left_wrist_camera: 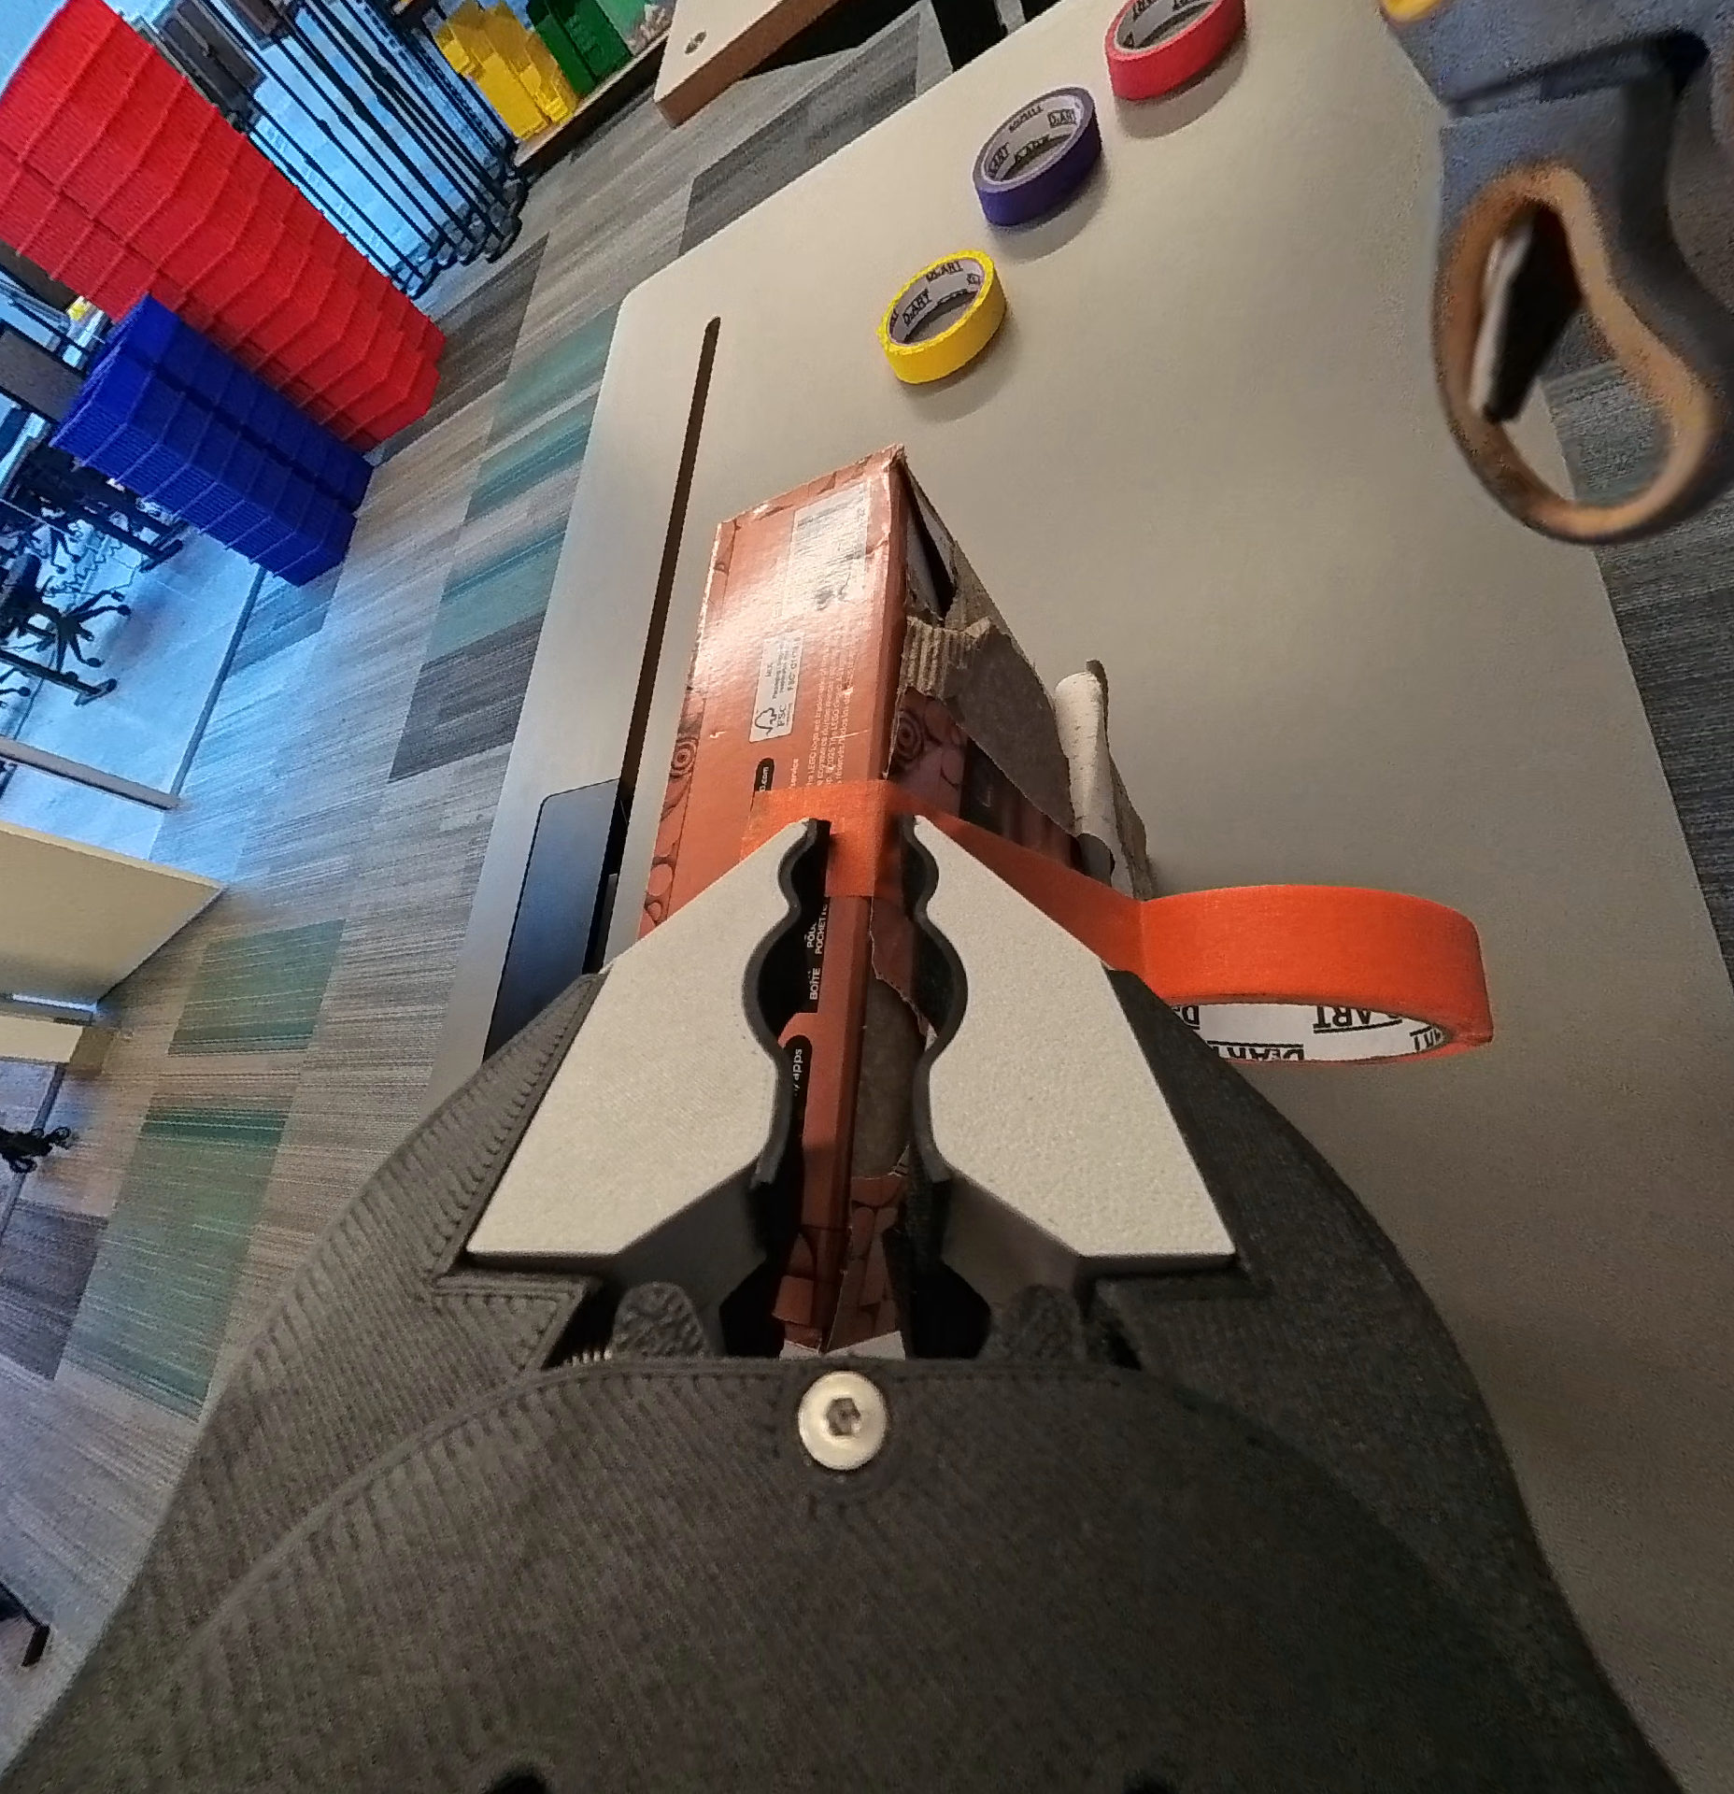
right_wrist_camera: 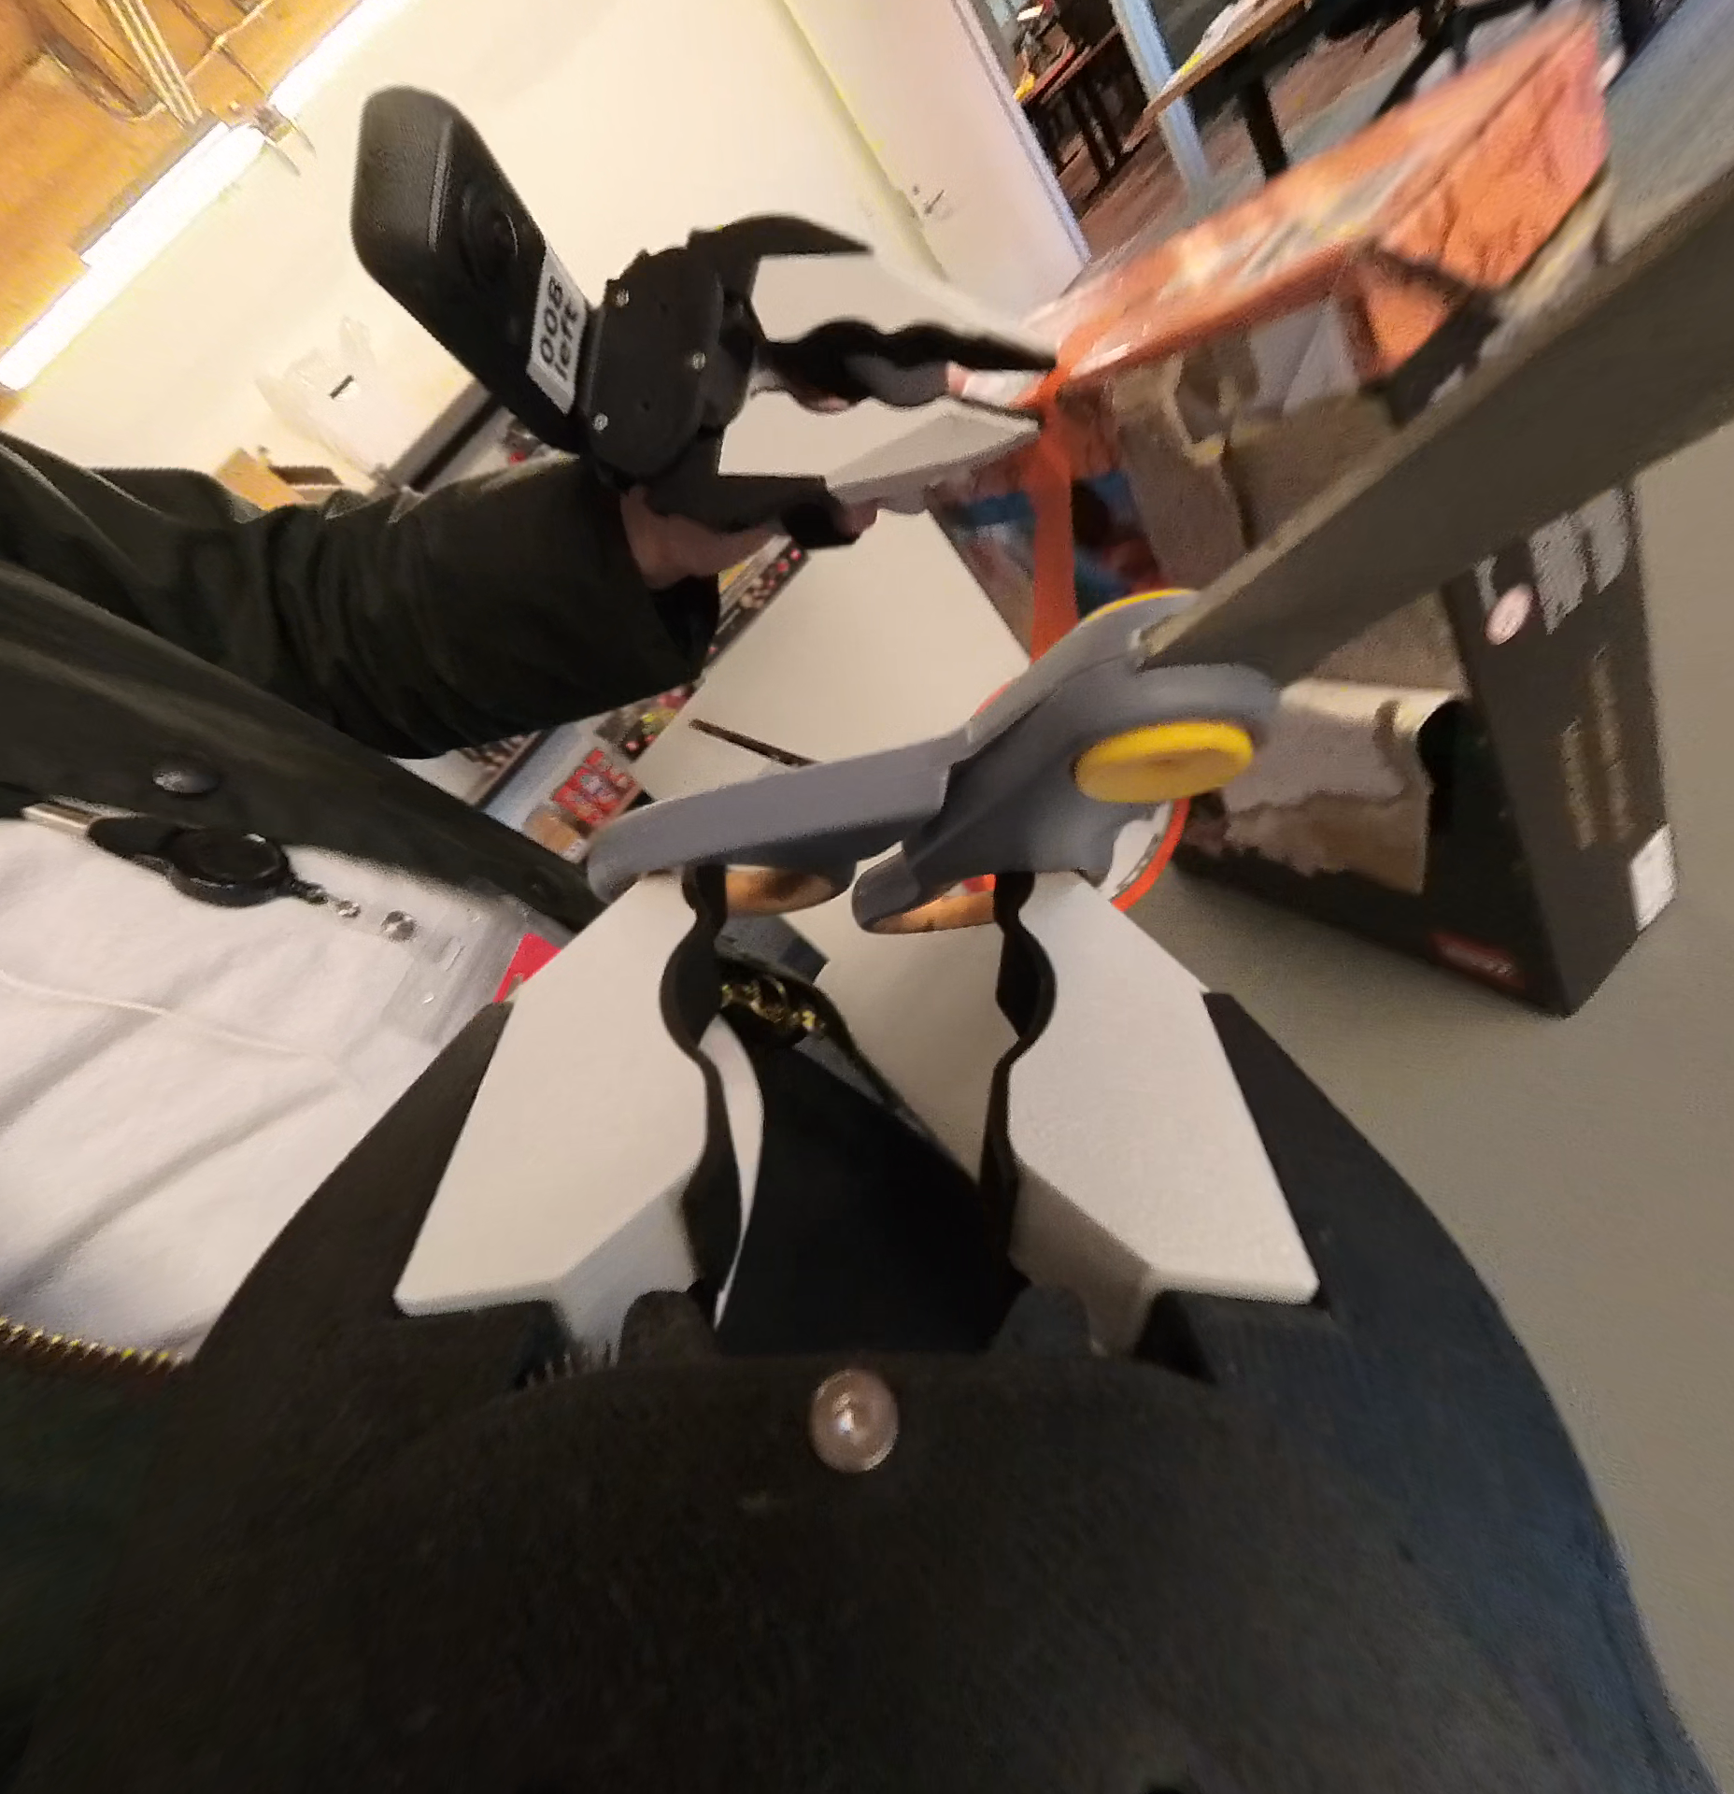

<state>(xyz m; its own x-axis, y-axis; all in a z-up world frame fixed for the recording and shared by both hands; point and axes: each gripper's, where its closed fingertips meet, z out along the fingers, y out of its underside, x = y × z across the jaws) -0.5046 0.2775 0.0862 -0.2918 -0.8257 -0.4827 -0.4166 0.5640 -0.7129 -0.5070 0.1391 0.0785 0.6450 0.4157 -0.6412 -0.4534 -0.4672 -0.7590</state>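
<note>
Here the left claw [left_wrist_camera: 868,854] is clenched on the top edge of an orange cardboard box [left_wrist_camera: 795,660] bound with orange tape; its roll [left_wrist_camera: 1329,956] lies right of the box on the grey bench [left_wrist_camera: 1232,485]. The right claw [right_wrist_camera: 849,898] grasps grey scissors [right_wrist_camera: 989,786] by the handles, near the box.

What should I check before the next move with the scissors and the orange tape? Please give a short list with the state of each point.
1. Left gripper clamps the box edge at the tape band: ok.
2. Orange tape strip runs taut from the box to the orange tape roll: ok.
3. Right gripper has firm hold of the scissors handles: cannot tell, fingers wide apart.
4. Scissor blades around the strip: cannot tell, blurred.
5. Yellow tape roll and purple tape roll lie apart from the box: ok.
</note>
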